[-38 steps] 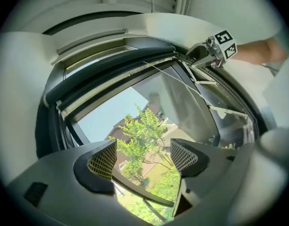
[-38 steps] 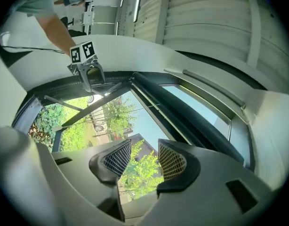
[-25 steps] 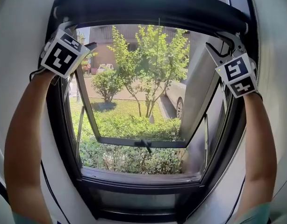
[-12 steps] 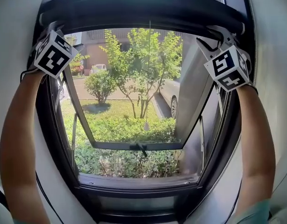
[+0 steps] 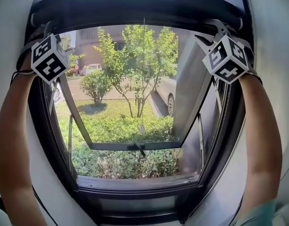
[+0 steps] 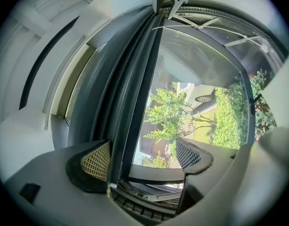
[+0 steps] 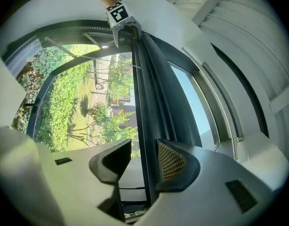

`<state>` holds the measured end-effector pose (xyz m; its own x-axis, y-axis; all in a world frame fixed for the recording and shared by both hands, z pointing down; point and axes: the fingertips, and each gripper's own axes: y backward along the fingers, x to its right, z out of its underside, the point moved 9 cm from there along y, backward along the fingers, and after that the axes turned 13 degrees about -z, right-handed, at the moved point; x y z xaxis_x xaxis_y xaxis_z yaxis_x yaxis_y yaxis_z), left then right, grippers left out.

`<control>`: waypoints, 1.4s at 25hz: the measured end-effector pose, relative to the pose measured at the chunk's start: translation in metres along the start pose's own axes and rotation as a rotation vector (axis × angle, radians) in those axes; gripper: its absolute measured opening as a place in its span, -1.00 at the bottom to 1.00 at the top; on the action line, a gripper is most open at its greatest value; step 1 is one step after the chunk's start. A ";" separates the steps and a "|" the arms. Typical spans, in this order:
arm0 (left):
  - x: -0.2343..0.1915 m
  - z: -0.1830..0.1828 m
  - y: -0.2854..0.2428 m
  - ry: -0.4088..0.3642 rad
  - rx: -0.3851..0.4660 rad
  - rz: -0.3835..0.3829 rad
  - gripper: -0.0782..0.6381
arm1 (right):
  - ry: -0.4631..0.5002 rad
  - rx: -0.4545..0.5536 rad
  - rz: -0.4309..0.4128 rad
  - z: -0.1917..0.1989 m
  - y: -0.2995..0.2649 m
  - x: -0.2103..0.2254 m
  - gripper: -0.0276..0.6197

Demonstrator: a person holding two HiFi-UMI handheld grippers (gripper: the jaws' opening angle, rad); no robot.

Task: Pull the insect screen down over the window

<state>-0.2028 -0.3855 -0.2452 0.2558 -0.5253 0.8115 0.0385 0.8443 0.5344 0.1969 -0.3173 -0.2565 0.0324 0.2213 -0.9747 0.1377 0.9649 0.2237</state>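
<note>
Hands are up at both ends of the dark bar (image 5: 135, 11) that tops the window (image 5: 135, 185): vs a sec ago, both grippers sit higher & further out along it. L gripper (image 6: 142, 159) is at the bar's left end w/ jaws gaping wide, having just been opening. The bar's edge runs btwn them, close by one pad (image 6: 96, 161), but nothing is pinched, so it's released. R gripper (image 7: 140, 161) is at the bar's right end, jaws also apart. The bar's lip runs btwn them right beside the mesh-faced pad (image 7: 172, 161), w/ a sliver of daylight on the other side, so it's straddling, not clamped. Screen: no mesh seen anywhere below the bar. Garden (image 5: 116, 121), car (image 5: 169, 93) & swung-out sash (image 5: 130, 145) show clear thru the opening, so it's prob. still rolled up inside the bar. Thin cord (image 5: 143, 79) hangs from mid-bar, untouched. For the job: nothing pulled yet, this looks like the reach-and-line-up stage. Both sets of jaws are astride the bar's lower lip, so next prob. wants them closed on it evenly, then a level pull down. One side leading could skew the screen in its tracks.
</note>
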 end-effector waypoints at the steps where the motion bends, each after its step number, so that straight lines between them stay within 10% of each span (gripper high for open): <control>1: 0.001 0.001 0.003 -0.001 0.006 0.013 0.42 | 0.011 -0.007 -0.016 -0.001 0.002 -0.003 -0.42; 35: 0.180 0.059 0.162 -0.130 -0.010 0.497 0.42 | 0.054 -0.075 -0.514 -0.005 0.066 -0.225 -0.43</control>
<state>-0.2076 -0.3490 0.0012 0.1229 -0.0686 0.9900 -0.0482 0.9960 0.0750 0.1942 -0.3026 -0.0220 -0.0722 -0.2790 -0.9576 0.0515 0.9578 -0.2829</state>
